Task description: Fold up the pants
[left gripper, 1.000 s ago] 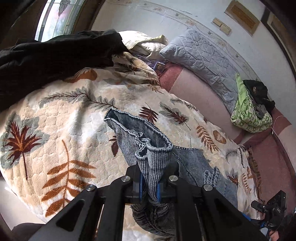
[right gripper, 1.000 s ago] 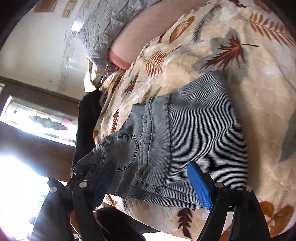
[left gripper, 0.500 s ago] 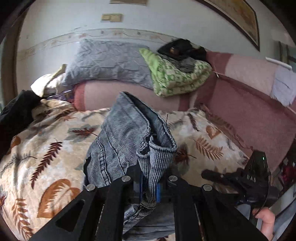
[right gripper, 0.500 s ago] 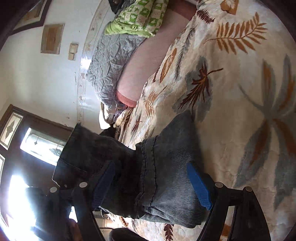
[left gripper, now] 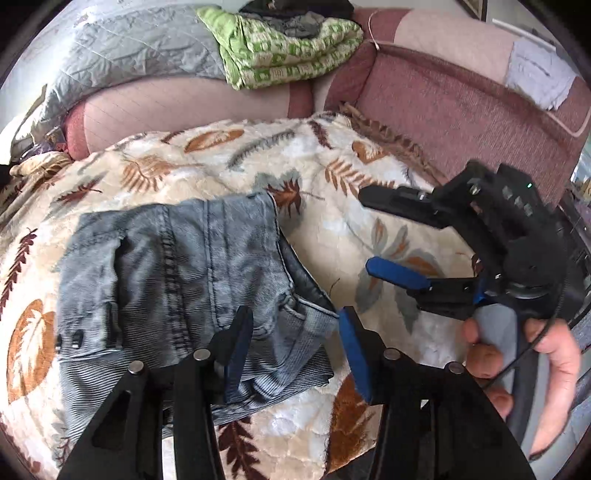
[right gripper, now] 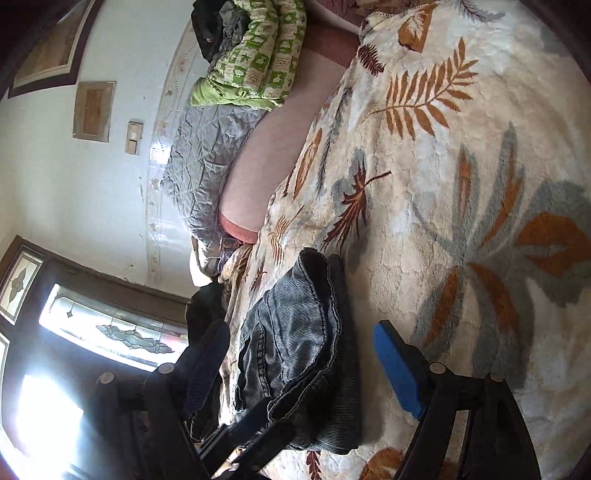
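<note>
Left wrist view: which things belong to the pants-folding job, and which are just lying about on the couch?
Part of the job:
- folded grey-blue denim pants
- left tongs, jaws opening, denim below them
- right tongs, open and empty
- leaf-patterned cream fleece blanket underneath

Lying about:
- green-and-white patterned quilt
- grey quilted pillow
- dark clothes atop the quilt

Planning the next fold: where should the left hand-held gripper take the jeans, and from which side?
Probably the thick layered corner of the jeans, approached from the near edge. There the stacked hems lie between the opening left hand-held gripper fingers, over the leaf-print blanket.
</note>
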Available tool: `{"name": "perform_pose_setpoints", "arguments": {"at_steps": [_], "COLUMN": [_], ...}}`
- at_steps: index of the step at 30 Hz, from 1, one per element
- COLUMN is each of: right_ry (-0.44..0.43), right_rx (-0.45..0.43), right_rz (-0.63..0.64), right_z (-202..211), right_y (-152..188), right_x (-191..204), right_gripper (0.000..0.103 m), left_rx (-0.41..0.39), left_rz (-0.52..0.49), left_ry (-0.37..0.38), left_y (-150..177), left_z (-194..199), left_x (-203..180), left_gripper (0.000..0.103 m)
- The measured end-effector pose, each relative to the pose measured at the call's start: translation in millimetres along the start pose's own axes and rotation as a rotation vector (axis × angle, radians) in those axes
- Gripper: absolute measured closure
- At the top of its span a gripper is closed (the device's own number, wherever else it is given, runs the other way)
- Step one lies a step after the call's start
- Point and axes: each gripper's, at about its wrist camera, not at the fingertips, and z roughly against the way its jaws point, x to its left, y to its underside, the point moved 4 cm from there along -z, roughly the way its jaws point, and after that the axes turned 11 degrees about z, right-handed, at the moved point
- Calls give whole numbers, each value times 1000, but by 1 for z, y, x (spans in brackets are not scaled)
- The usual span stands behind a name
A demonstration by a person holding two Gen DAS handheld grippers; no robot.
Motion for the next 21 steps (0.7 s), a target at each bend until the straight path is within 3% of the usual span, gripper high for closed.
{"name": "perform_pose_setpoints", "arguments": {"at_steps": [1, 3, 6, 8, 11, 13, 16, 18, 21], "right_ry": [-6, -40, -112, -191, -260, -200, -26, -84, -29], "right_rx": [5, 26, 94, 162, 264, 321, 409, 345, 345], "right_rz": [15, 34, 79, 83, 32, 37, 1, -46, -39], "right_z": [0, -3, -13, -29, -54, -66, -80, -73, -69], "right_y": [1, 1, -1, -4, 9, 31, 69, 67, 62], "right_x": [5, 19, 48, 70, 86, 79, 36, 27, 32], "right_gripper": [20, 20, 20, 20, 20, 20, 22, 24, 24], "left_rx": [-54, -175, -272, -222, -116, -35, -21, -17, -12], "left_rz": [14, 49, 124, 191, 281, 278, 257, 259, 269], "left_ry": [13, -3, -161, -273, -310, -307, -304, -321, -306], "left_y": [-3, -9, -16, -18, -14, -5, 9, 10, 5], "left_z": [19, 55, 80, 68, 41, 20, 12, 10, 14], "left_x": [7, 31, 80, 113, 145, 148, 143, 143, 141], "left_gripper": [51, 31, 29, 29, 29, 29, 29, 29, 29]}}
